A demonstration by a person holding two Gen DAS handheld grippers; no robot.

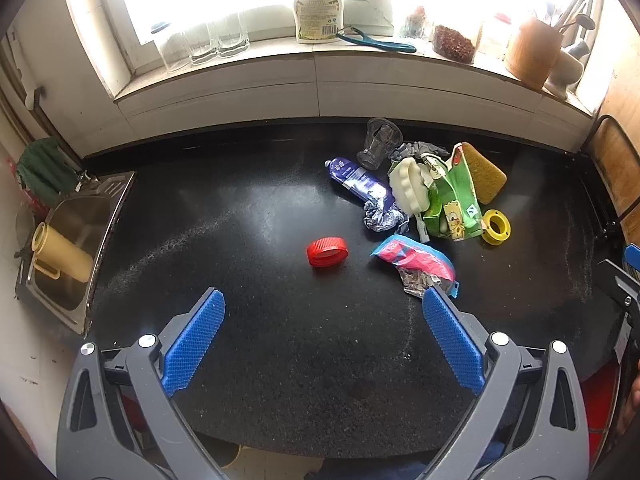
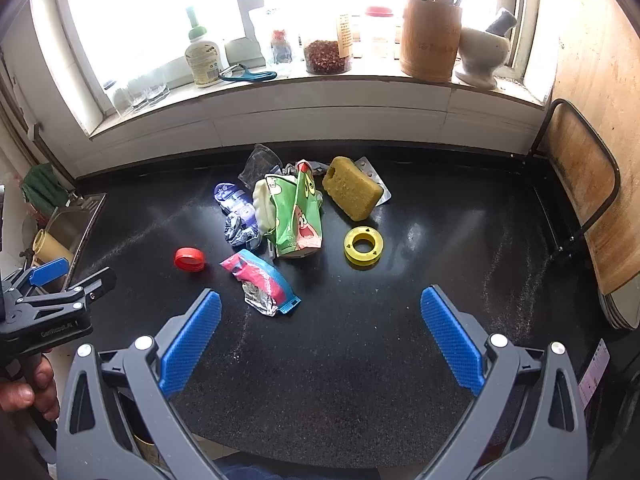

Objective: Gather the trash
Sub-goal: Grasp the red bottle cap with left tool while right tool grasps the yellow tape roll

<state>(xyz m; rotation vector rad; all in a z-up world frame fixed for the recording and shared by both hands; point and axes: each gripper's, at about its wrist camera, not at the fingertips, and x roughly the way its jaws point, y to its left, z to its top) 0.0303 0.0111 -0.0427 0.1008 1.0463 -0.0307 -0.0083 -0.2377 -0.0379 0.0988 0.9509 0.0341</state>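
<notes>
Nearest the front edge of the black worktop [image 2: 320, 380], both tools are held above bare surface: the left gripper [image 1: 322, 308] and the right gripper [image 2: 320, 304] each stand with jaws spread wide and nothing between the blue pads. Just beyond them, toward the middle of the worktop, the pink and blue wrapper [image 2: 260, 280] is found, with crumpled foil showing at its near end; it is judged light, soft and crackly, and would best be pinched across the bunched foil end, where the layers give the pads something to bite. To its left, apart from the rest, the red cap [image 1: 327, 251] lies flat; it is judged stiff, light and rather slippery, so opposite sides of the ribbed rim should be taken. Right of the wrapper, the yellow ring [image 2: 363, 247] lies flat, stiff and low, and is best taken across rim and hole. Farther back, toward the rear edge, a pile is made up of the green snack bag [image 2: 298, 216], a purple foil pack [image 1: 360, 182], a white foam piece [image 1: 406, 186], a yellow sponge [image 2: 352, 188] and a clear plastic cup [image 1: 378, 142] on its side, which is judged thin and easily crushed.
</notes>
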